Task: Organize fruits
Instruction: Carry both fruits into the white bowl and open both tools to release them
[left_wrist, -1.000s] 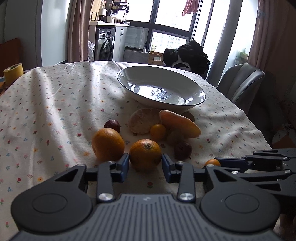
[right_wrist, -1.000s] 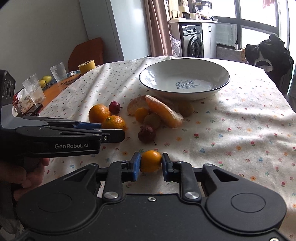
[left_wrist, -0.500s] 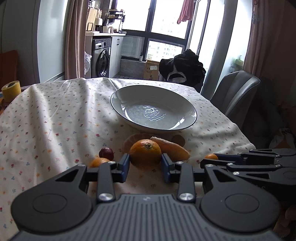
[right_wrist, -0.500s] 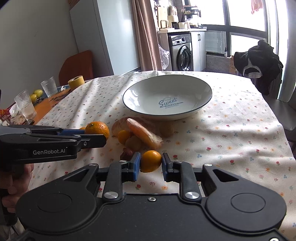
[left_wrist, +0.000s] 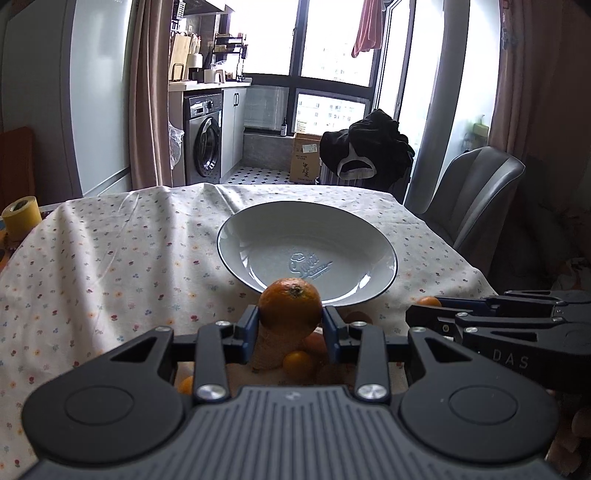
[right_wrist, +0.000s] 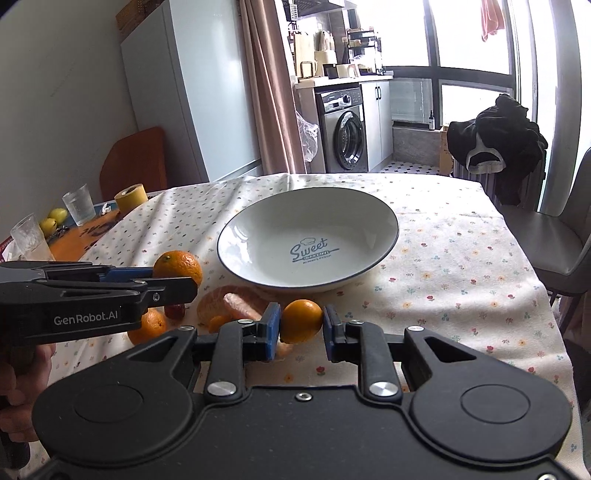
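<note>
My left gripper (left_wrist: 290, 323) is shut on an orange (left_wrist: 290, 308), held above the table just short of the white bowl (left_wrist: 384, 243). In the right wrist view that same orange (right_wrist: 179, 267) shows clamped in the left gripper (right_wrist: 173, 278) at the left. My right gripper (right_wrist: 300, 326) is shut on a small kumquat (right_wrist: 300, 320), lifted off the cloth in front of the bowl (right_wrist: 240, 225), which is empty. Below lie a peeled mandarin (right_wrist: 212, 304), a peeled segment (right_wrist: 242, 310), another orange (right_wrist: 149, 326) and a dark red fruit (right_wrist: 174, 311).
The table has a flowered cloth (right_wrist: 461, 258). At the left edge stand two glasses (right_wrist: 78, 204), a yellow tape roll (right_wrist: 131, 196) and lemons (right_wrist: 53, 218). Grey chairs (left_wrist: 476, 199) stand at the right and far side, one draped with black clothing (right_wrist: 496, 142). A hand (right_wrist: 22, 387) holds the left gripper.
Both grippers have risen from the cloth with their fruit and moved toward the bowl. The fruit pile has dropped low in both views, partly behind the fingers.
</note>
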